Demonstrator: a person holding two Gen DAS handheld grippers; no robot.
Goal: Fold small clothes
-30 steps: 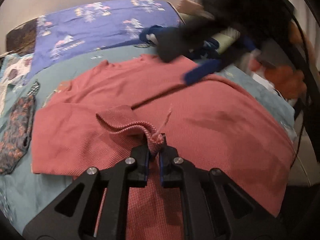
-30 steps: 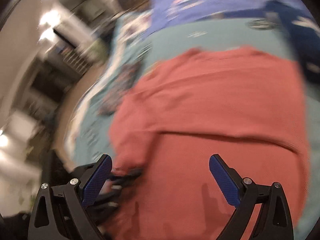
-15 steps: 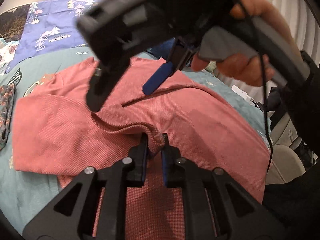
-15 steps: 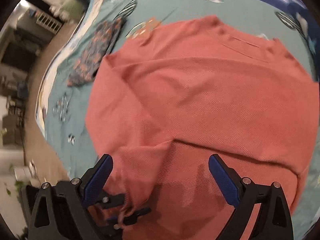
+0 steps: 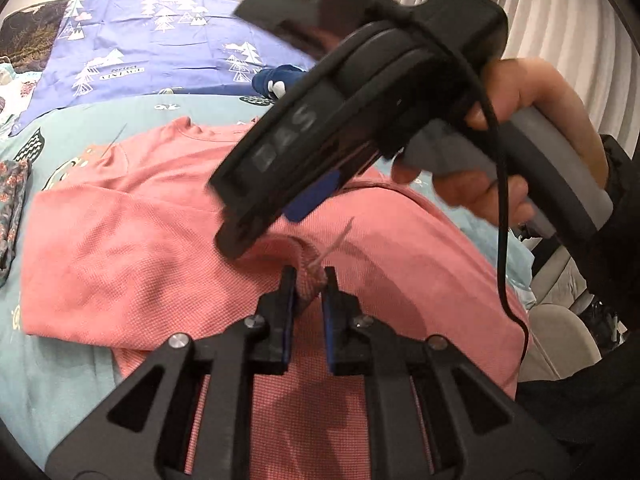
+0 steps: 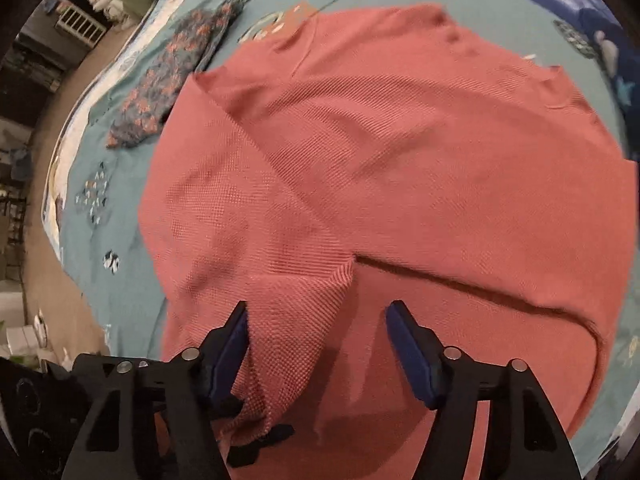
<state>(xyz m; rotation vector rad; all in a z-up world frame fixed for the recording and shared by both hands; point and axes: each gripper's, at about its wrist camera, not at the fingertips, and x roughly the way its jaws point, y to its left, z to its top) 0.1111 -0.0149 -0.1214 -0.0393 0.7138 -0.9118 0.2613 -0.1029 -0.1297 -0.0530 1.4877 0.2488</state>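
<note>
Right tongs [image 6: 316, 316] dropped onto shirt [image 6: 400, 152], narrowed, still apart | left tongs [image 5: 308, 284] still clamp raised fold

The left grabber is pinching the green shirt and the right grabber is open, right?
Almost. The shirt is pinkish red, not green; the left wrist view shows it pinched in the left grabber. The right grabber is open above it, as you said.
</note>
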